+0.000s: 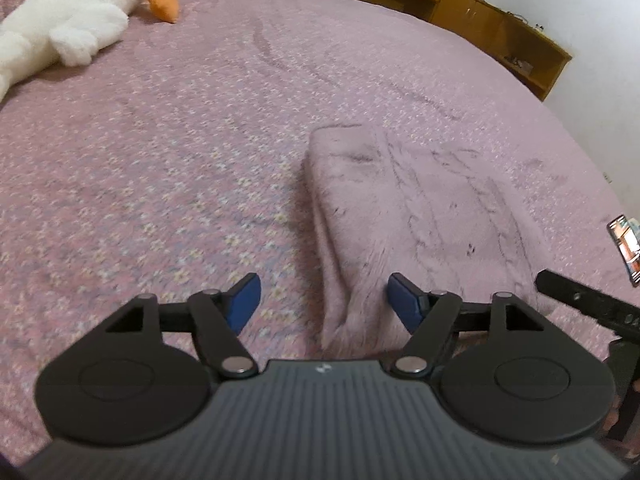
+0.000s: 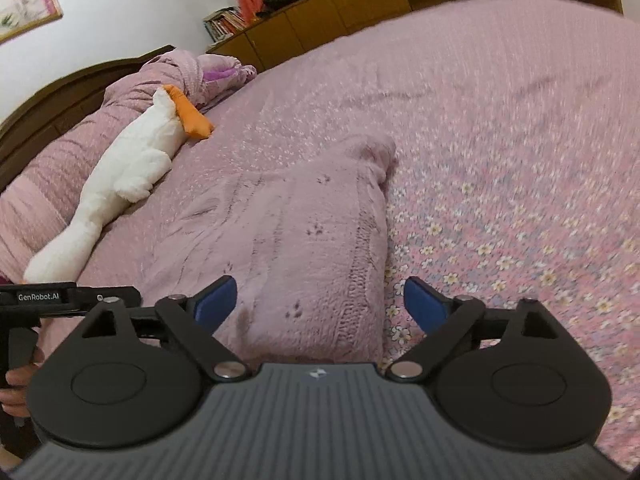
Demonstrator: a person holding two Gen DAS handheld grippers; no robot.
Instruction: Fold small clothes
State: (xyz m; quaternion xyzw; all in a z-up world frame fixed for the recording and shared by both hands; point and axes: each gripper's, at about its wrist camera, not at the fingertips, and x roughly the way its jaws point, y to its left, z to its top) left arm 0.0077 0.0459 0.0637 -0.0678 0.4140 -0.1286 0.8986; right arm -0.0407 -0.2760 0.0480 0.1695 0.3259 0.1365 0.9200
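My left gripper (image 1: 324, 300) has its 2 blue fingers (image 1: 245, 300) spread apart, gripping nothing; my right gripper (image 2: 320, 304) stands wider still, also empty; the folded pink garment (image 1: 420, 208) lies on the bed (image 1: 160, 160), its near edge between both pairs; a white plush toy (image 2: 132, 168) rests beyond.

Only readable text I can spot is "GenRobot.AI", printed in white on the black bar of the left gripper (image 2: 68, 300) in the right wrist view. Both gripper bodies carry a tiny logo, too small to read.
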